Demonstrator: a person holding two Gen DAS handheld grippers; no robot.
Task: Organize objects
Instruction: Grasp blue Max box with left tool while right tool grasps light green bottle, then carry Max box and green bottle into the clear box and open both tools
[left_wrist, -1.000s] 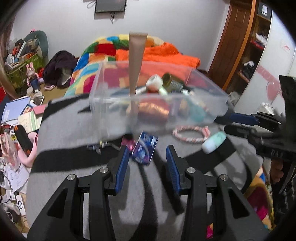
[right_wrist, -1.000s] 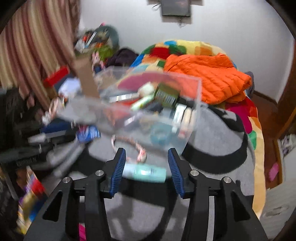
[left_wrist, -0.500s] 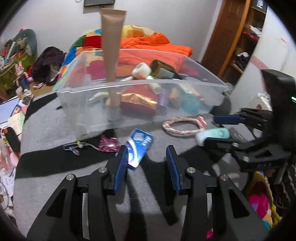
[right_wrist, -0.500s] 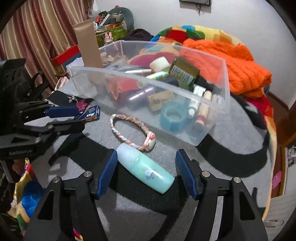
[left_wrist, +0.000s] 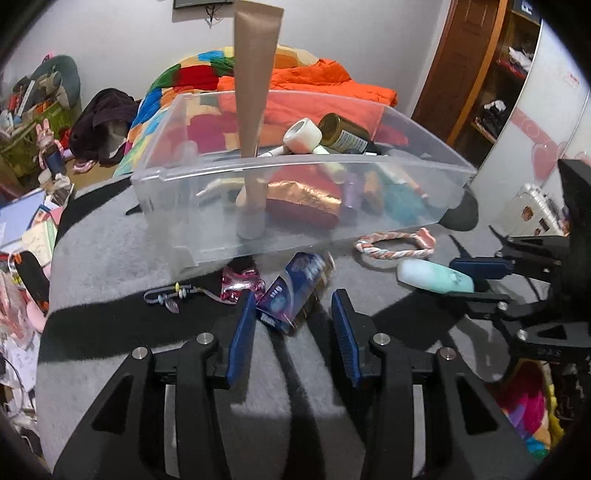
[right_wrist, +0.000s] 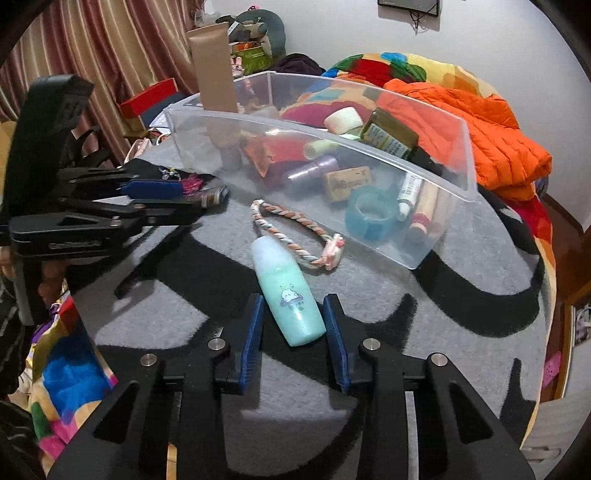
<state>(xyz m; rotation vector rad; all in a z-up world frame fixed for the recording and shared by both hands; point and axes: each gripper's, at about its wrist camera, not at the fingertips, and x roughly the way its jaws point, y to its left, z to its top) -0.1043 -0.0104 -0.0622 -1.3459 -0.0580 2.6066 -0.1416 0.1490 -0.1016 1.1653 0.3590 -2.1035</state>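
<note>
- Since a second ago both grippers dropped closer to their targets.
- Left gripper (left_wrist: 293, 317): unclenched, blue box (left_wrist: 295, 291) at its tips, near the clear bin (left_wrist: 295, 166).
- Right gripper (right_wrist: 293, 325): closing around the mint bottle (right_wrist: 286, 295), pads not yet pressing.
- Risk, we judge: the rounded bottle squirts free of a skewed pinch.

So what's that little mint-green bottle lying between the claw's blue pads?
The mint-green bottle looks like smooth plastic, with a paler frosted cap end and a small cartoon print on its side. It lies flat on the grey-and-black rug, cap towards the rope ring. The right claw is closing around its base.
</note>
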